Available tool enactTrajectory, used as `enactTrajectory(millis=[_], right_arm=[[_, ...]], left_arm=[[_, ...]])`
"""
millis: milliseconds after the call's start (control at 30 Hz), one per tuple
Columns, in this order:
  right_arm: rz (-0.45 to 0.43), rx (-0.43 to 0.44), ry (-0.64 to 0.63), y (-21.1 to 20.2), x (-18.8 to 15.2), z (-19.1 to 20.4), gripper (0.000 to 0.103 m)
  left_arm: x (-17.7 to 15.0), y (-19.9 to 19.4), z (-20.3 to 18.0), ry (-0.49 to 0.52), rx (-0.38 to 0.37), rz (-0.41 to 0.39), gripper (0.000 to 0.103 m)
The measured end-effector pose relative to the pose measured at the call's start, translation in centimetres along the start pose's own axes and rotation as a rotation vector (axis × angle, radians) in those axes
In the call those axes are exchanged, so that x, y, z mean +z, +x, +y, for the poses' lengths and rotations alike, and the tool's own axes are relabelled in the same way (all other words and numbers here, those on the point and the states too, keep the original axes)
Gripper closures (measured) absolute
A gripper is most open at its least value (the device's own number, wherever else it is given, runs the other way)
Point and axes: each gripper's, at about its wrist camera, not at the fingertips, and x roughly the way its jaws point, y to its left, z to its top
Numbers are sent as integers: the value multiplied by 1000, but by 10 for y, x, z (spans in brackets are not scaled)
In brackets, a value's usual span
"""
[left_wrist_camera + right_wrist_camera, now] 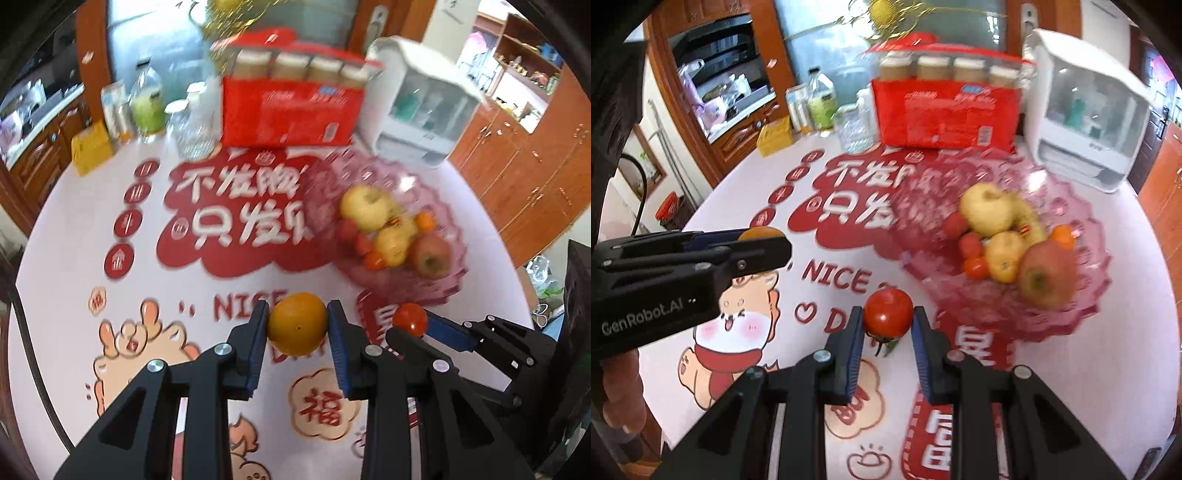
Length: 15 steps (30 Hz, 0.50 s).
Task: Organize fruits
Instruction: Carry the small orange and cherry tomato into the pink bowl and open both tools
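My left claw (297, 325) is pinching an orange (297, 324) between both pads, holding it clear of the tablecloth (66, 258). My right claw (888, 318) is pinching a tomato (888, 312), its green stem pointing down. The pink glass bowl (1082, 302) is sitting at two o'clock from the tomato, holding apples (988, 209), small tomatoes (975, 267) and a tangerine (1063, 236).

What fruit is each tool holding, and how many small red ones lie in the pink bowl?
orange, in left tool: 1
tomato, in right tool: 1
small red fruits, in pink bowl: 3
Total: 5
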Motion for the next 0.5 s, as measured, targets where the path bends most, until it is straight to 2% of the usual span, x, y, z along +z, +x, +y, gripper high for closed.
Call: enactTrajectory(millis=[267, 433, 500], right_arm=[[-87, -60, 33, -65, 69, -47, 77], [-134, -104, 53, -88, 121, -76, 77], [-128, -117, 64, -87, 136, -86, 77]], left_arm=[[64, -45, -50, 101, 9, -125, 73], [104, -52, -70, 139, 25, -171, 73], [118, -47, -75, 144, 38, -176, 73]])
